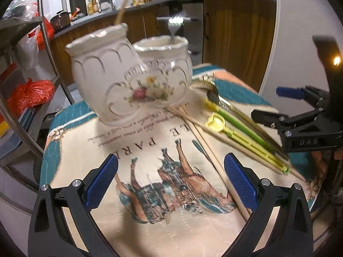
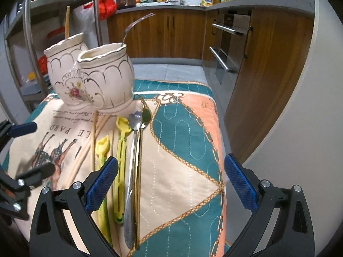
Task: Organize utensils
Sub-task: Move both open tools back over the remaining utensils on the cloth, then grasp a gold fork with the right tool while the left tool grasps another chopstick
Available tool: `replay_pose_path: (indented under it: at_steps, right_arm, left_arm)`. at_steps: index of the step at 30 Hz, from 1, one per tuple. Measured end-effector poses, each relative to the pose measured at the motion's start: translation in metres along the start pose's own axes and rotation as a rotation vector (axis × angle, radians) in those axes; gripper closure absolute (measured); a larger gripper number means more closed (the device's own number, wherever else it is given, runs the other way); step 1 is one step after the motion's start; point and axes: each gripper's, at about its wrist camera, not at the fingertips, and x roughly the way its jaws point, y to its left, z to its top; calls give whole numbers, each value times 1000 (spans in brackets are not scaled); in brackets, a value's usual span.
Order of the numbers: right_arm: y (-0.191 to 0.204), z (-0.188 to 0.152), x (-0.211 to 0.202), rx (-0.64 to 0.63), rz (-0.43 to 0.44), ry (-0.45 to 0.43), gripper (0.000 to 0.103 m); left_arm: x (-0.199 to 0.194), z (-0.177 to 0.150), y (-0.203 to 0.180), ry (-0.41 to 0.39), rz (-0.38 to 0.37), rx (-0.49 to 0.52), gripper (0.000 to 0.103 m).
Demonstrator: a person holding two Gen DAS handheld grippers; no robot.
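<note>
Mid-sort. Left gripper (image 1: 171, 184) and right gripper (image 2: 171, 184) both gape, empty. Holder (image 2: 92, 72) at 11 o'clock already has 1 fork (image 2: 134, 26), 1 chopstick (image 2: 67, 22). Loose utensils (image 2: 128, 154) lie at 6 o'clock. Next, likely: lower the right gripper, pinch 1 handle.

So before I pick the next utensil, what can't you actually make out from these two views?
- Inside of both pots: walls hide it in both views, so only the chopstick and fork tops show.
- Left wrist view: pots motion-blurred.
- Handle ends of the silver spoon and gold spoon: overlapped, so unclear how they stack.
- Green spoon: partly behind the right gripper.
</note>
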Motion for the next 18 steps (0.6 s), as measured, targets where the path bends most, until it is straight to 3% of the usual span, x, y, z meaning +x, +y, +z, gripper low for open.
replay_pose_path:
  at_steps: [18]
  right_arm:
    - [-1,-6,-3,9,45,-4,9]
  left_arm:
    - [25,8,-4,97,21,-15,6]
